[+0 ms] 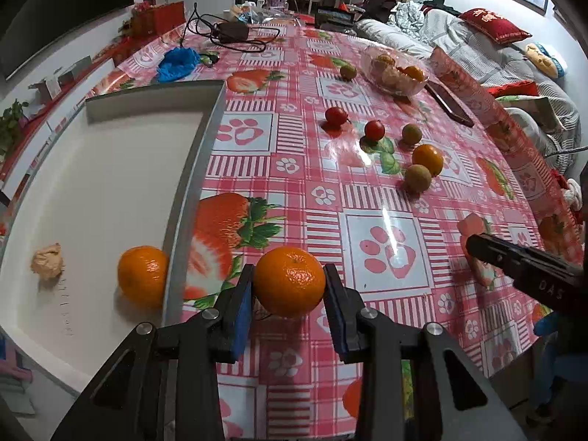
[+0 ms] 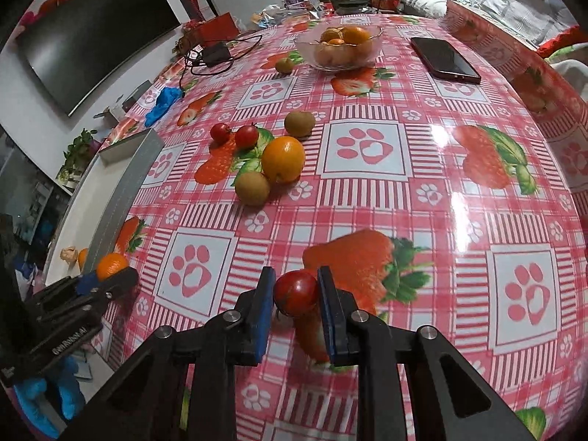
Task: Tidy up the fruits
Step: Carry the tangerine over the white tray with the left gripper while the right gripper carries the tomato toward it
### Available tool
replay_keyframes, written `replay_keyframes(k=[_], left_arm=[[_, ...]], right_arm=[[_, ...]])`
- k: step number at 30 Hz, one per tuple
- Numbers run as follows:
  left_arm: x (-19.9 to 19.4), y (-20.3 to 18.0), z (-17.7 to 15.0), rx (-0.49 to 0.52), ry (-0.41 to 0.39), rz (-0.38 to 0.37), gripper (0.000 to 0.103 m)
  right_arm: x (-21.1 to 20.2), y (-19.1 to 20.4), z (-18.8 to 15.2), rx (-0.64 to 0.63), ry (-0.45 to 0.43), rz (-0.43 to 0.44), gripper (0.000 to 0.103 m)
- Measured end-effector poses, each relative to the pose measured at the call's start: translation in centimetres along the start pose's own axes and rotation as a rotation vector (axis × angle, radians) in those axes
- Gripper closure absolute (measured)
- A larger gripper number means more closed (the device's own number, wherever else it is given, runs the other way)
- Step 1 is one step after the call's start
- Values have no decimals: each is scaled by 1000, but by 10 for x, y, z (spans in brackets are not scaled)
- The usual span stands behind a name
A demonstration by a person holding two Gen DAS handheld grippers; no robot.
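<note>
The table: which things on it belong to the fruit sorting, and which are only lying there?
Belong to the job:
- orange in the left gripper
- tomato in the right gripper
- white tray with one orange inside
- loose fruits
- glass bowl

Only lying about:
- phone
- charger with cable
- blue cloth
- crumpled paper

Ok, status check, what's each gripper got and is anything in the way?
Left gripper shut on orange, beside the tray. Right gripper shut on tomato. Path looks clear.
</note>
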State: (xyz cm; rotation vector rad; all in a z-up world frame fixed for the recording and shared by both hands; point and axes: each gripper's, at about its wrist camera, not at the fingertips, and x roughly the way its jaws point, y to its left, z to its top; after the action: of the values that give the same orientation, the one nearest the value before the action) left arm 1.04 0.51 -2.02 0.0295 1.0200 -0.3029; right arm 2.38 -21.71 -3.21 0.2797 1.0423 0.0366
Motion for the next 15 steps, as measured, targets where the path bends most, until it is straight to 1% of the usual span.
replay_keyframes(k=[6,10,15], left_arm=[[-15,2,0,-1,-21,-21,64],[-29,3,5,3,-48,-37,64],[-48,16,12,0,-88,-35,64]], right_arm=[[-5,10,-5,-16,-1,10,78],[-11,17,-4,-33,-10,8,78],[-18,28,0,-50,-22,8,78]])
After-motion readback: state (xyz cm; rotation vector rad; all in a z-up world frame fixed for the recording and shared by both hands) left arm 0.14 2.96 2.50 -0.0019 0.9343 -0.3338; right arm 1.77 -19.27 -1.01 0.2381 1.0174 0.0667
